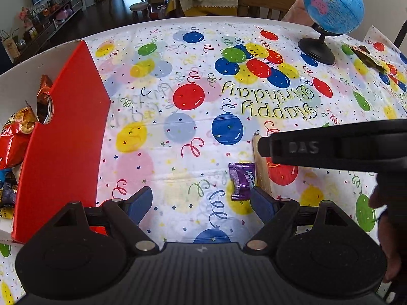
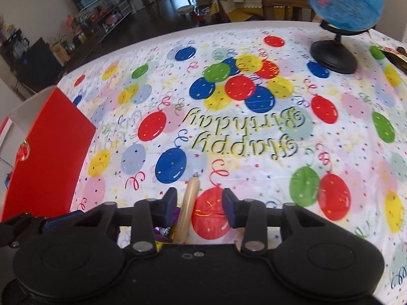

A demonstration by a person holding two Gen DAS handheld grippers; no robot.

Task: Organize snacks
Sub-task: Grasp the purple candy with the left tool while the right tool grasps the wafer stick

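A purple candy point(image 1: 241, 180) lies on the balloon tablecloth, just beside the right fingertip of my open left gripper point(image 1: 202, 203). Next to it lies a tan sausage stick point(image 1: 262, 170). My right gripper point(image 1: 264, 147) reaches in from the right above that stick. In the right wrist view the sausage stick point(image 2: 189, 203) lies between the fingers of my right gripper point(image 2: 199, 204), close to the left one. A wide gap separates it from the right one, so the jaws are open. The purple candy point(image 2: 162, 231) peeks out under the left finger.
A red box point(image 1: 63, 139) point(image 2: 51, 157) stands at the left and holds a red bag point(image 1: 12, 142) and several wrapped snacks. A globe point(image 1: 333, 2) point(image 2: 343, 0) stands far right, with a dark packet point(image 1: 368, 58) beside it. A wooden chair point(image 1: 264, 5) is behind the table.
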